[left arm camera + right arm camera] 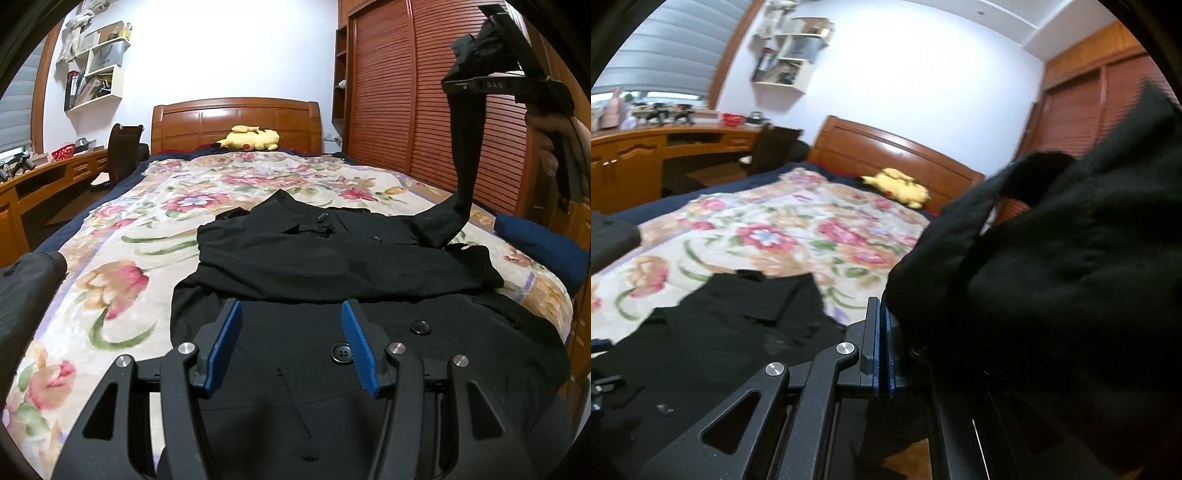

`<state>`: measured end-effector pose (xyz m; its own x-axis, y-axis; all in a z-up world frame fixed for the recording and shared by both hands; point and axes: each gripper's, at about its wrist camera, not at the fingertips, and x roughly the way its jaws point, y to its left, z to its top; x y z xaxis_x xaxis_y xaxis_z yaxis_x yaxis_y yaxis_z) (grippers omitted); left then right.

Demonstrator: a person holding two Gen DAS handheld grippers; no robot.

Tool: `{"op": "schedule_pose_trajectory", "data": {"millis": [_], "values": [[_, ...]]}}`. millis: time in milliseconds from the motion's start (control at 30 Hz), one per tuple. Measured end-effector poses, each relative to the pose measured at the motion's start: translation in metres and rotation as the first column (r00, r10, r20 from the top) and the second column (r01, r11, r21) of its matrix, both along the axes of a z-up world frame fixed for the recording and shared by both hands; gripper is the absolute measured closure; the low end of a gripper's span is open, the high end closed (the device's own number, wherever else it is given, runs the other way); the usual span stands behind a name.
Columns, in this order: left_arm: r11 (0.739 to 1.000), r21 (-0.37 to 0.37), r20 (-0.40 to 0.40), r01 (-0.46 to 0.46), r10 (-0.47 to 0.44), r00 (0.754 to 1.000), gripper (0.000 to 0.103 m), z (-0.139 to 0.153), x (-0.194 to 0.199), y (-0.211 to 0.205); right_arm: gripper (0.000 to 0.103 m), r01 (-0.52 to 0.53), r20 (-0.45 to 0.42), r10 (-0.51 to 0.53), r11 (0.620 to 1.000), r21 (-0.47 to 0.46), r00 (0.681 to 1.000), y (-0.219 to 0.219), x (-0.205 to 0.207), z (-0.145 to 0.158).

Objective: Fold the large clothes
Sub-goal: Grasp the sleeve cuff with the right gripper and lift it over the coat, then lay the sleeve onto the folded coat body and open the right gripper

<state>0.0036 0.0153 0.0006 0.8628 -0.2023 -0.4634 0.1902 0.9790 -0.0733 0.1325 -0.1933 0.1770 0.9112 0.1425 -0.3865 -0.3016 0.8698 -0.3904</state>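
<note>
A: Tools first. What is the left tool (291,345) doing?

B: Its two blue fingers (225,345) are spread wide apart. Nothing is between them. It hangs low over the near end of the bed (122,266), just above the bottom part of the black coat (332,266).

A: And the right tool (883,345)?

B: Its blue pads (876,350) are pressed close together, with only a thin gap. Black cloth spills over them. In the left view, the tool is up high near the right side of the bed. It pinches the end of the coat sleeve (463,147). A hand (550,142) holds its handle.

A: Now go from big to small. What is the biggest thing?

B: The bed. It has a flowery blanket (155,206) on top and a wooden headboard (236,123) at the far end.

A: Where is the coat?

B: It lies flat in the middle of the bed, closer to the near end. One sleeve is folded across the chest. The other sleeve goes up from the coat's right side to the right tool, stretched long and thin.

A: What else is there?

B: A tall red-brown wardrobe (424,110) stands along the right side of the bed. A yellow plush toy (251,138) rests at the head of the bed, against the headboard. It is well apart from the coat.

A: And the small bits?

B: Two black buttons (342,353) show on the coat, just beside the left tool's right finger.
</note>
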Motion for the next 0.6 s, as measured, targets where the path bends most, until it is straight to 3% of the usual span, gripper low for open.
{"op": "schedule_pose_trajectory", "data": {"millis": [300, 600], "values": [[1.0, -0.009, 0.006, -0.02, 0.02, 1.0, 0.048, 0.001, -0.002, 0.01, 0.102, -0.154, -0.144, 0.155, 0.988, 0.018, 0.977, 0.052, -0.02, -0.065], [0.999, -0.014, -0.011, -0.05, 0.05, 0.999, 0.048, -0.002, 0.002, 0.02, 0.102, -0.229, -0.355, 0.234, 0.972, 0.058, 0.905, 0.07, -0.036, -0.158]]}}
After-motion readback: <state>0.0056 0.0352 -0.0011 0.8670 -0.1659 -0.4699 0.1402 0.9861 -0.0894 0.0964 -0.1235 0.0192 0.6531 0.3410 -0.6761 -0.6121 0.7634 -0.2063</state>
